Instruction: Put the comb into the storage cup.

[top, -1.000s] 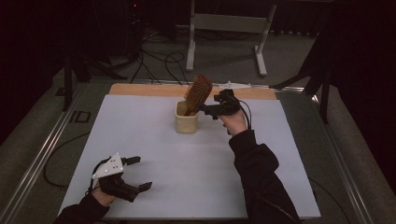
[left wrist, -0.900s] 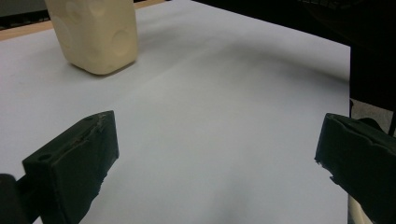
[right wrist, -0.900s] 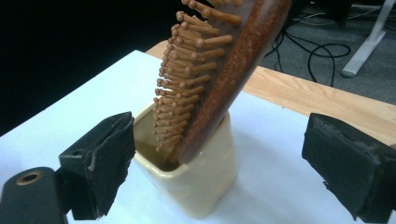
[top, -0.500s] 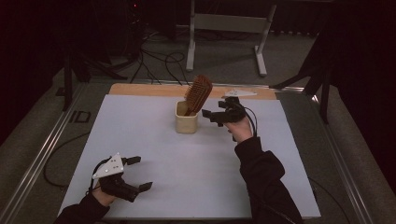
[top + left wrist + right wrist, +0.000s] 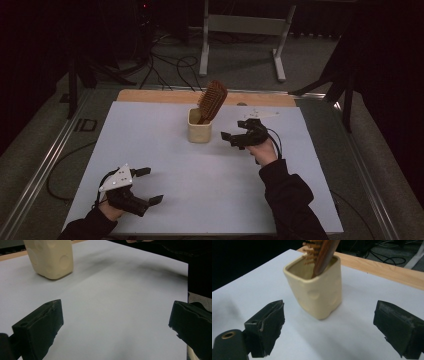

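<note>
The left tongs (image 5: 141, 186) rest apart on the worktop (image 5: 200, 200), idle, far from the cup (image 5: 199, 126). The brush (image 5: 212, 101) leans handle-down inside the cup. Just right of it, the right tongs (image 5: 234, 139) are apart and hold nothing, probably done placing.

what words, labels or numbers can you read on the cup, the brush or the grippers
None can be read.
Cup: plain cream walls with round dimples, no print.
Brush: bare brown wood and bristles, no mark.
Left gripper and right gripper: black jaws with no lettering; the grey plate on the left one looks blank.
Table: plain white top, no writing.
</note>
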`<act>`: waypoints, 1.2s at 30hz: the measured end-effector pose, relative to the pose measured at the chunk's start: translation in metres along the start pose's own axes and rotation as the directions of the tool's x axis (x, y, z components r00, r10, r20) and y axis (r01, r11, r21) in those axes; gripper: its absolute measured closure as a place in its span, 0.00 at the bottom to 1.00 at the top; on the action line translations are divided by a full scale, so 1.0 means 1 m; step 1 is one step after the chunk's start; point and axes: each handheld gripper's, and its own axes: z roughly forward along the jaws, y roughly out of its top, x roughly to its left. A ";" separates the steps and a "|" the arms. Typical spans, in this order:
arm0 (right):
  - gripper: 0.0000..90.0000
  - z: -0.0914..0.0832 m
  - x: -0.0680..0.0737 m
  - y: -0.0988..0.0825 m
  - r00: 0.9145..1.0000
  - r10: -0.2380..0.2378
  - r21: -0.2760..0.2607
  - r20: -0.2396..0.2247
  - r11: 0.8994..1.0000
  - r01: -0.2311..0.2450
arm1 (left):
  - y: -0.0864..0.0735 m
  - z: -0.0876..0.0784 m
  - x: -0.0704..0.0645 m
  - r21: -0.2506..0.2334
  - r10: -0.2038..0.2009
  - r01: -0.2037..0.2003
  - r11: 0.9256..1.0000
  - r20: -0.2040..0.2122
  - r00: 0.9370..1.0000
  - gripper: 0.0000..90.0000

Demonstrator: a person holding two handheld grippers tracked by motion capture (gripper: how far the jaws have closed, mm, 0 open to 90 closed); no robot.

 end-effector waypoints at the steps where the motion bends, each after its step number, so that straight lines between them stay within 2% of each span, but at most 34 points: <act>1: 0.11 -0.002 0.000 -0.003 1.000 0.001 -0.002 -0.002 1.000 -0.001 | 0.000 0.000 0.000 0.003 0.001 -0.001 1.000 0.000 1.000 0.00; 12: 0.11 -0.023 0.002 -0.038 1.000 -0.011 0.002 -0.016 1.000 0.011 | 0.001 0.000 0.000 -0.003 0.000 0.000 1.000 -0.003 1.000 0.00; 19: 0.11 -0.035 0.009 -0.063 0.998 -0.044 0.017 -0.033 0.999 0.044 | 0.000 -0.001 0.000 -0.005 -0.005 0.005 1.000 -0.004 1.000 0.00; 27: 0.11 -0.048 0.014 -0.086 0.997 -0.069 0.021 -0.025 0.997 0.070 | 0.000 -0.001 0.000 -0.004 -0.003 0.003 1.000 -0.004 1.000 0.00; 31: 0.11 -0.056 0.016 -0.093 0.997 -0.068 0.010 -0.030 0.998 0.068 | 0.000 -0.001 0.000 -0.002 -0.002 0.002 1.000 -0.007 1.000 0.00; 36: 0.11 -0.068 0.019 -0.100 0.997 -0.077 -0.004 -0.002 0.997 0.077 | 0.000 -0.001 0.000 0.002 0.002 -0.002 1.000 -0.009 1.000 0.00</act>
